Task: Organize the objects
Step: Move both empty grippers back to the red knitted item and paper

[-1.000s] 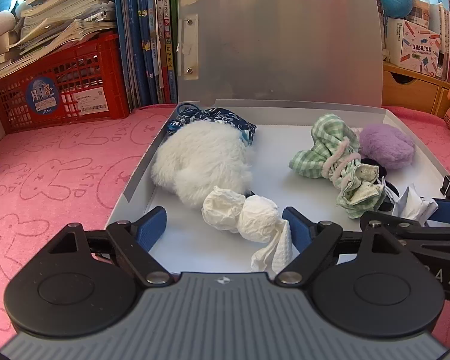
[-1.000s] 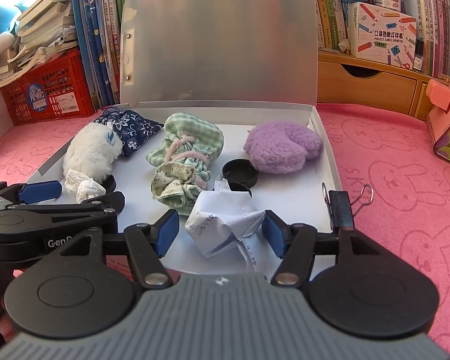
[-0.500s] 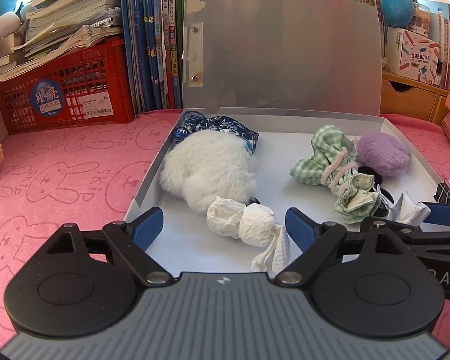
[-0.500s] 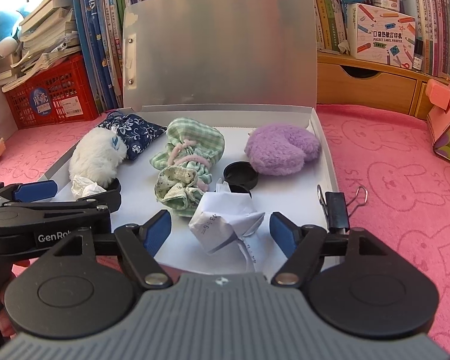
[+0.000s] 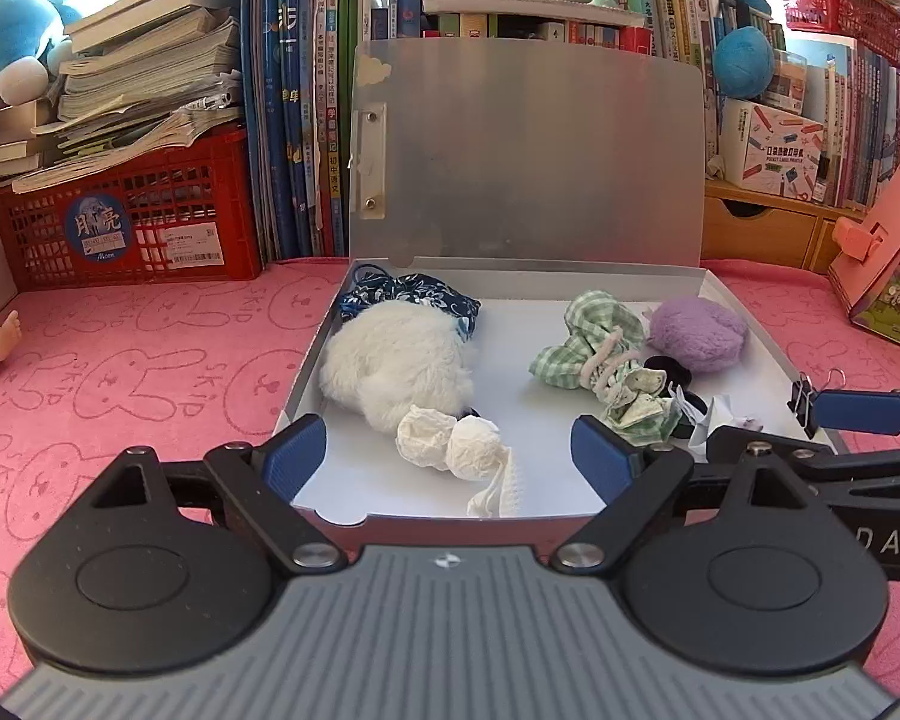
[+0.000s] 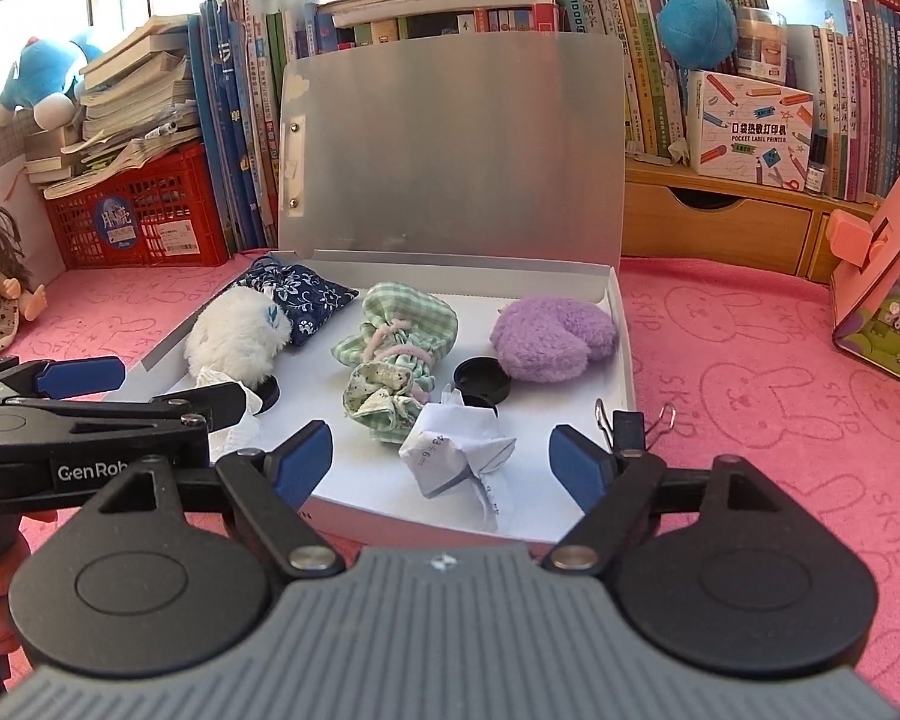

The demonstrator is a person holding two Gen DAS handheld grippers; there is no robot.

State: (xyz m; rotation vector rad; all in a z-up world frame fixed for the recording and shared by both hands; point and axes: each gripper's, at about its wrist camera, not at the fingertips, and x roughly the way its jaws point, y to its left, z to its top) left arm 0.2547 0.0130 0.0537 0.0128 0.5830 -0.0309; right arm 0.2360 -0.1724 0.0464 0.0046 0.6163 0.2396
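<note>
A: While both grippers hover at the near edge, list the contents of the open box (image 6: 624,354).

B: Item one, white fluffy pouch (image 5: 399,363), left side, overlapping a blue floral pouch (image 6: 306,300) behind it. Item two, crumpled tissue (image 5: 450,444), just in front of the white pouch. Item three, green checked pouch (image 6: 399,330), centre. Item four, purple plush pad (image 6: 549,336), right rear. Item five, folded paper (image 6: 456,450), front right, beside a black cap (image 6: 481,379). A binder clip (image 6: 630,423) sits on the box's right front rim.

A: Gripper state?

B: Left gripper (image 5: 450,459): fingers spread wide, holding nothing, tissue between them. Right gripper (image 6: 441,459): fingers likewise apart, empty, paper between them.

A: Surroundings?

B: Pink rabbit-print worktop (image 5: 150,360); red crate (image 5: 126,222); books behind. A second dark cap possibly lies under the white pouch, hard to tell.
</note>
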